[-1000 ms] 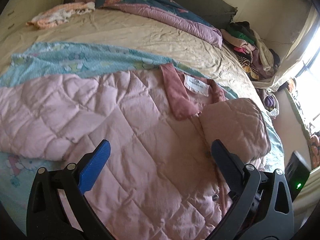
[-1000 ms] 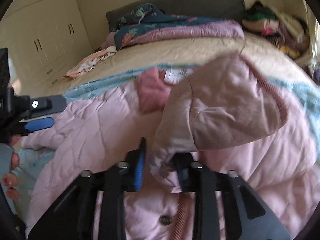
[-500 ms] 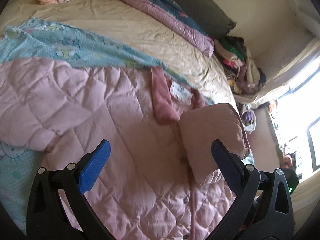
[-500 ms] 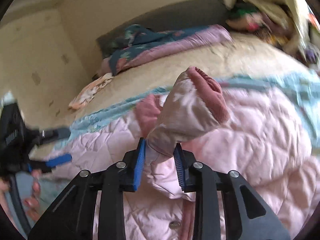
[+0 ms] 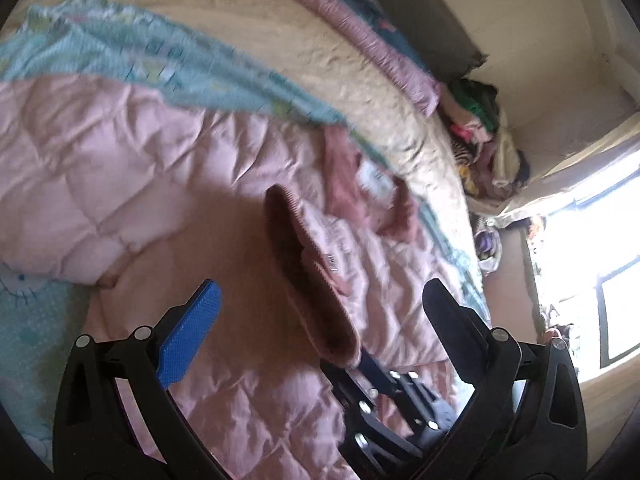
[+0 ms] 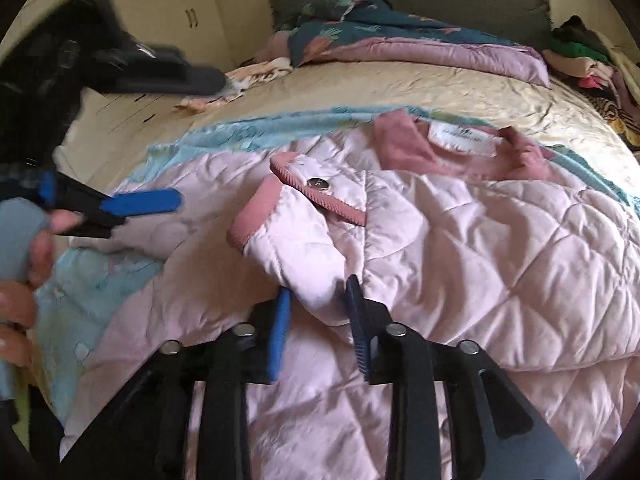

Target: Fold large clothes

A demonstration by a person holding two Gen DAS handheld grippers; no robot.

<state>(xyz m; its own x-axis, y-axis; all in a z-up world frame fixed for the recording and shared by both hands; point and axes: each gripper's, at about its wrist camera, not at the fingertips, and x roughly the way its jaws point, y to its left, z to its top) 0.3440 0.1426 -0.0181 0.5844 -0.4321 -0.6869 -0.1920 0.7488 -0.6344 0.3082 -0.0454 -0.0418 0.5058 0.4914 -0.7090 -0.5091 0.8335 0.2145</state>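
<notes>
A pink quilted jacket [image 6: 480,240] lies spread on the bed, its darker pink collar [image 6: 404,144] and white label toward the pillows. Its right sleeve [image 6: 304,236], with a ribbed pink cuff and a snap button, lies folded across the chest. My right gripper [image 6: 320,312] has the sleeve's fold between its fingers, the jaws partly apart. The sleeve [image 5: 320,280] also shows in the left wrist view, with the right gripper below it. My left gripper [image 5: 320,320] is open and empty above the jacket's left side [image 5: 120,184]; it also shows in the right wrist view [image 6: 136,204].
The jacket lies on a turquoise printed blanket [image 6: 256,128] over a beige bedspread [image 6: 400,88]. A dark floral and mauve duvet [image 6: 400,40] is heaped by the headboard. A clothes pile [image 5: 484,136] sits at the bed's right corner near a bright window. White cupboards [image 6: 188,28] stand left.
My right gripper has carried the sleeve over the chest and laid it down, and its jaws have opened somewhat. The left gripper has swung right, still open.
</notes>
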